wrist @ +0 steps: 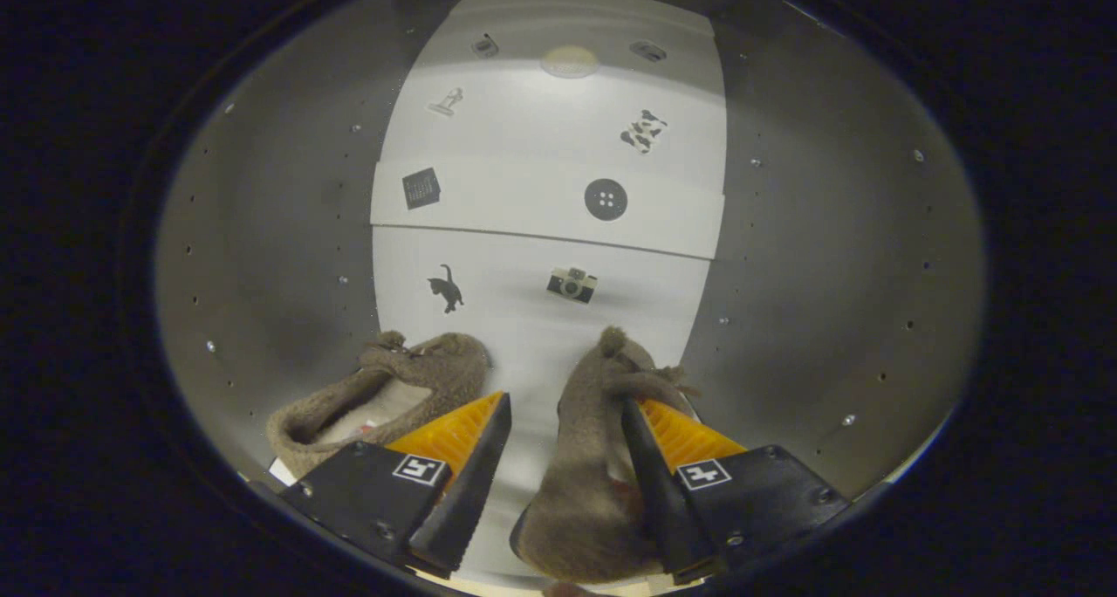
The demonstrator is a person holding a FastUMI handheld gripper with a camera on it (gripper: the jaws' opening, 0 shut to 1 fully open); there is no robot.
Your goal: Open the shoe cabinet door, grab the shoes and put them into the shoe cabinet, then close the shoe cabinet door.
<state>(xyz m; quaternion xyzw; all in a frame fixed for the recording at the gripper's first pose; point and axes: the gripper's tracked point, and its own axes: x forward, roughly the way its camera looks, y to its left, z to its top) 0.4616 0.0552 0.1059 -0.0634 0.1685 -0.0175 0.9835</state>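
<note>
Our fingers [565,444] stand apart inside the shoe cabinet [262,257]; the right slipper [593,457] between them points toward the back panel [541,204], the left slipper [384,396] angled beside.

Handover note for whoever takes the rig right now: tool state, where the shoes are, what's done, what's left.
Tool: open, inside the shoe cabinet, pressing on nothing.
Right shoe: on the cabinet floor between the fingers, against the right one.
Left shoe: on the cabinet floor, just beyond the left finger.
Done: door opened, both shoes in the cabinet.
Left: back the tool out, close the door.
</note>
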